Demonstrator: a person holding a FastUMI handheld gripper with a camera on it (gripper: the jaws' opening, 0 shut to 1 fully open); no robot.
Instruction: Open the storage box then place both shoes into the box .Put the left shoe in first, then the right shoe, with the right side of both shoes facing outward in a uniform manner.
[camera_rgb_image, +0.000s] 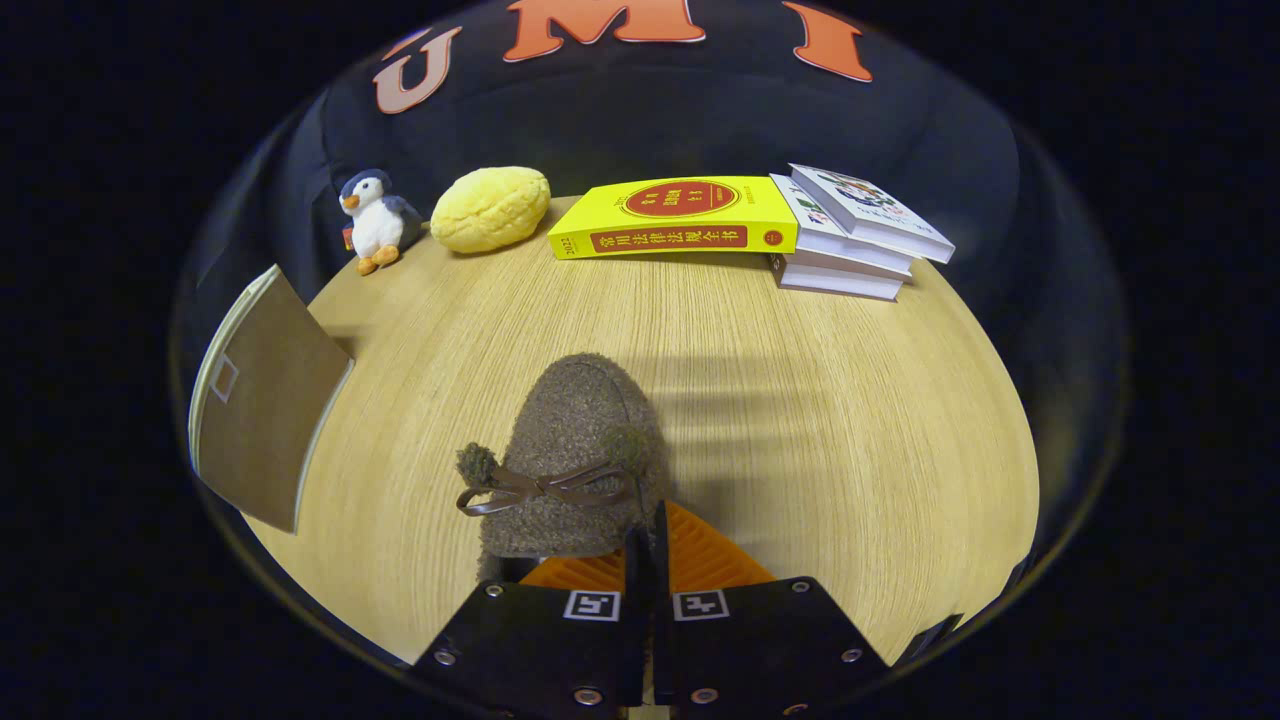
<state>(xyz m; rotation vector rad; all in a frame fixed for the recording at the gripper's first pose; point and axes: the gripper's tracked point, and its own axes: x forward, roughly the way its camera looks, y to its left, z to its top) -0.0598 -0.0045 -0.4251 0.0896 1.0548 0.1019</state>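
Gripper pinching the rear edge of a fuzzy brown shoe over the wooden table.

The shoe (575, 455), with its brown bow and pompoms, is pointing toe-first away from the fingers, its rear edge sitting pinched in the gripper (648, 545), whose fingers are pressing nearly together on it. The gripper is aiming forward and slightly downward across the table (820, 430). To the left, a brown box panel (265, 395) is standing tilted at the table's edge; its inside is hidden. Beyond the shoe, along the far edge, a penguin plush (378, 220), a yellow bun-shaped toy (490, 208), a yellow book (675, 217) and a stack of white books (855, 235) are lying in a row.
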